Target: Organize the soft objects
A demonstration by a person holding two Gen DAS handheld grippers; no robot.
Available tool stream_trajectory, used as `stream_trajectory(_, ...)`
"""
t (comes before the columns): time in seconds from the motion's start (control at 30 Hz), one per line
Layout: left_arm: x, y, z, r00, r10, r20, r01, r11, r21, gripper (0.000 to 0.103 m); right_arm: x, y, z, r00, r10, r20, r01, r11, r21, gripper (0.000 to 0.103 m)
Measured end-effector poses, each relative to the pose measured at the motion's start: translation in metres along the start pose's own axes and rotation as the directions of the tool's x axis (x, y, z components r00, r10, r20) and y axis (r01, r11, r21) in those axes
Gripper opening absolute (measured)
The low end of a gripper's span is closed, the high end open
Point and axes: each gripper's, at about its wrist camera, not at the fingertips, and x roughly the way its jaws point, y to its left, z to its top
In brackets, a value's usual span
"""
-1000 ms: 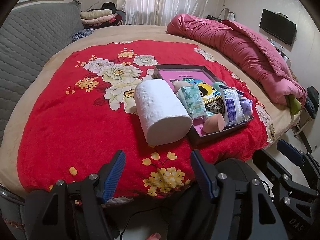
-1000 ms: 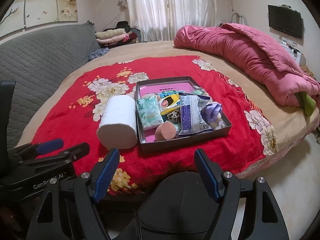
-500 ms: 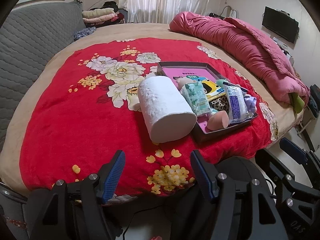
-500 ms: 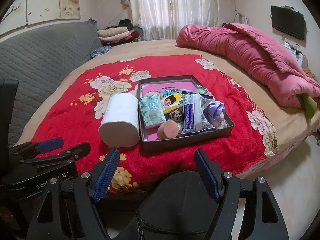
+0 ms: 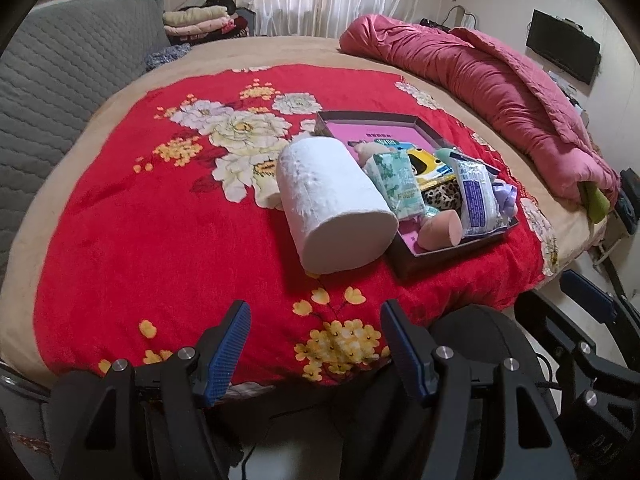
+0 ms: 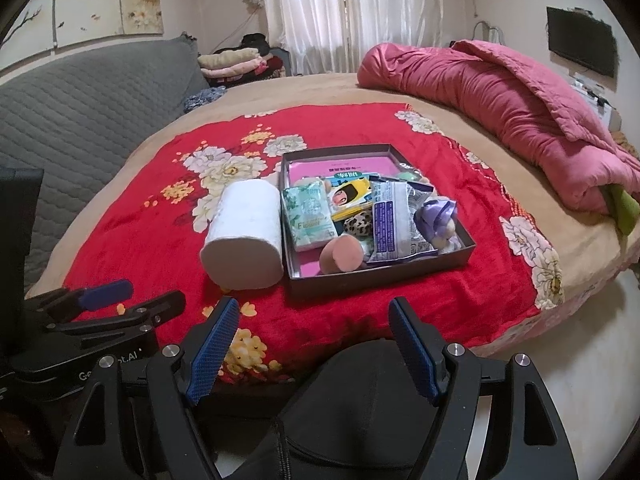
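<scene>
Nearest: left gripper (image 5: 315, 346) and right gripper (image 6: 314, 344), fingers apart on both, nothing between them, off the bed's near edge. Beyond, on the red floral blanket (image 6: 132, 236): white paper roll (image 6: 244, 236) lying on its side, touching the left wall of the dark tray (image 6: 384, 276). Tray holds tissue packs, a pink sponge (image 6: 340, 256), small pouches. Farthest: rolled pink quilt (image 6: 500, 108).
</scene>
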Motion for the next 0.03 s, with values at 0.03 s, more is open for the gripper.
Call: stream_trajectory(0.03,0.0013,0.0008,-0.0004,1.000,-0.007,-0.004,0.007,1.000,-0.002,0.067,0.0014,-0.0018,0.0009,1.000,0.006,-0.004,-0.006,1.000,0.008,0.078)
